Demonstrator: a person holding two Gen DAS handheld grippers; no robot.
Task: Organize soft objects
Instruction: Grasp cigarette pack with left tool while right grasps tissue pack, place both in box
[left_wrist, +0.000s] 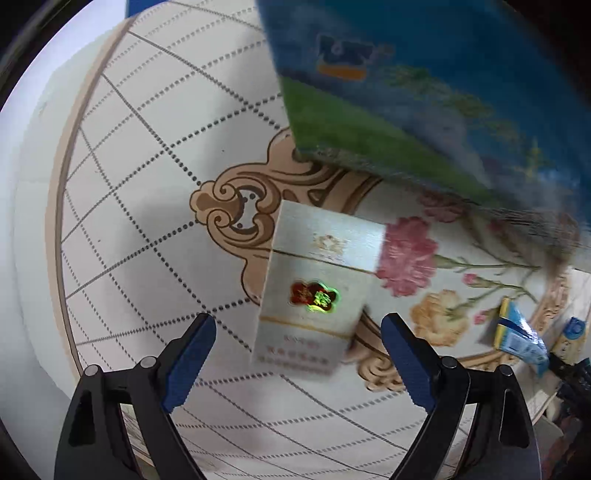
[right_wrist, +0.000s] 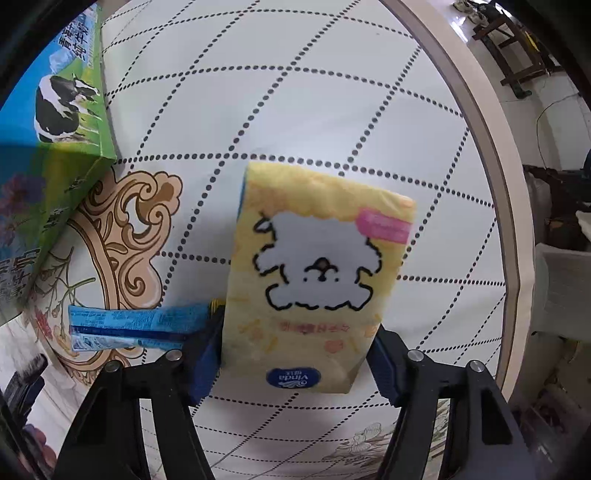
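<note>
In the right wrist view my right gripper (right_wrist: 295, 363) is shut on a yellow tissue pack (right_wrist: 314, 273) with a white dog drawing, held above the table. A blue tissue pack (right_wrist: 136, 326) lies on the table just left of it. In the left wrist view my left gripper (left_wrist: 299, 354) is open, its fingers either side of a white cigarette box (left_wrist: 317, 284) with a red and green emblem; the box looks blurred and no pad touches it. The yellow pack and blue pack (left_wrist: 517, 338) show small at the right.
A big blue and green milk carton box (left_wrist: 424, 92) stands on the round patterned table (left_wrist: 147, 184), close above the cigarette box; it also shows at the left of the right wrist view (right_wrist: 55, 110). The table's rim (right_wrist: 491, 147) curves at the right, with chairs and floor clutter beyond.
</note>
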